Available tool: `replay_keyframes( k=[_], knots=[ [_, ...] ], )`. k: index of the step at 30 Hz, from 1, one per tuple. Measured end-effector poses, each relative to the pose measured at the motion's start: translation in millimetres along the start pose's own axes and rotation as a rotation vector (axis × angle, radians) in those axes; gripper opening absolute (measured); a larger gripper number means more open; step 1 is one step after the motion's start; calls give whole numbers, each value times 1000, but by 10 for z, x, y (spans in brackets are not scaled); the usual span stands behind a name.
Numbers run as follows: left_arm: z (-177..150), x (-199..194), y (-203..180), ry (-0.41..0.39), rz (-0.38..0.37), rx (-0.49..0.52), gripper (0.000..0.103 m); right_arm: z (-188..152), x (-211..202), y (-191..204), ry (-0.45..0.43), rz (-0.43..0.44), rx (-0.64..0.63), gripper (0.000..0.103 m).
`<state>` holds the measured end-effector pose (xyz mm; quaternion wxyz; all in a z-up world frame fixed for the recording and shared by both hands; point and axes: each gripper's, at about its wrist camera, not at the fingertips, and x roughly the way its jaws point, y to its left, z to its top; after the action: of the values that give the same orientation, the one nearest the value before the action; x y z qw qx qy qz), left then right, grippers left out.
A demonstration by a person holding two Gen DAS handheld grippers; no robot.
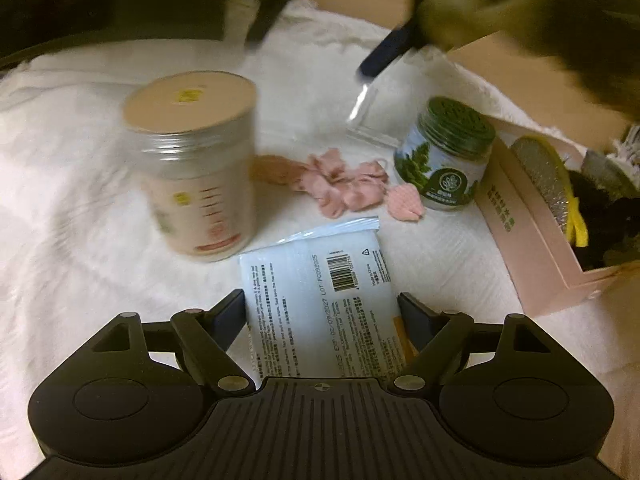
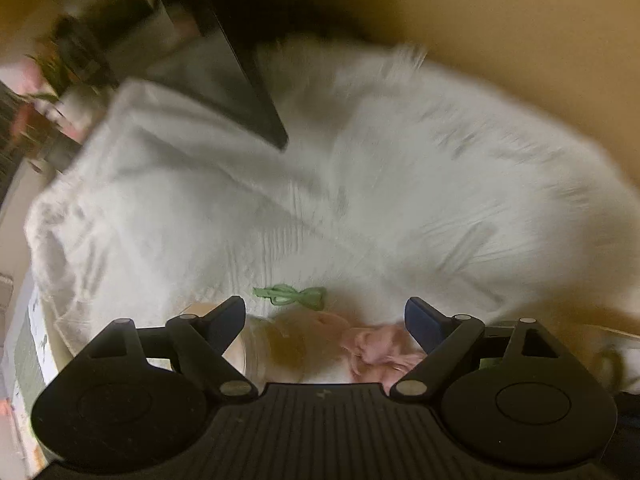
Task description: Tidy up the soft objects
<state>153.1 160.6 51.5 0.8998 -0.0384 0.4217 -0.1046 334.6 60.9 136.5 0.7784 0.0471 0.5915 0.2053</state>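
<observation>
A white fluffy blanket (image 1: pixel 80 200) covers the surface, with a pink box (image 1: pixel 532 264) at its right edge. The left gripper (image 1: pixel 322 312) has its jaws wide around a wipes pack (image 1: pixel 320 292), its long axis running along them, not pressed. The pink scrunchie (image 1: pixel 340 188) lies beyond, but directly under the right gripper (image 2: pixel 325 316), whose wide, empty jaws are nearer.
</observation>
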Motion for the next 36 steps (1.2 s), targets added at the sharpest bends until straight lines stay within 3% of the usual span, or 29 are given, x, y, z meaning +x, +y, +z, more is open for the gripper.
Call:
replay_keyframes(
  k=[3, 6, 13, 17, 20, 22, 25, 36],
  knots=[
    [-24, -96, 126, -16, -7, -2, 85, 183, 472, 90, 159, 17, 58, 75],
    [-72, -158, 241, -27, 1, -22, 85, 321, 796, 131, 272, 10, 122, 75],
    [-199, -226, 427, -9, 17, -46, 85, 439, 1178, 382, 376, -134, 90, 75],
    [-231, -256, 507, 1, 32, -48, 85, 399, 1350, 599, 430, -179, -7, 76],
    [-224, -246, 531, 10, 38, -44, 85, 348, 1352, 722, 412, -199, -74, 72],
    [-209, -252, 533, 10, 40, -40, 85, 334, 1307, 766, 397, -208, -101, 51],
    [-189, -262, 518, 10, 43, -31, 85, 307, 1216, 743, 389, -183, -102, 29],
    [-156, -238, 465, 34, 45, -16, 85, 246, 804, 180, 307, -178, -123, 26]
  ],
)
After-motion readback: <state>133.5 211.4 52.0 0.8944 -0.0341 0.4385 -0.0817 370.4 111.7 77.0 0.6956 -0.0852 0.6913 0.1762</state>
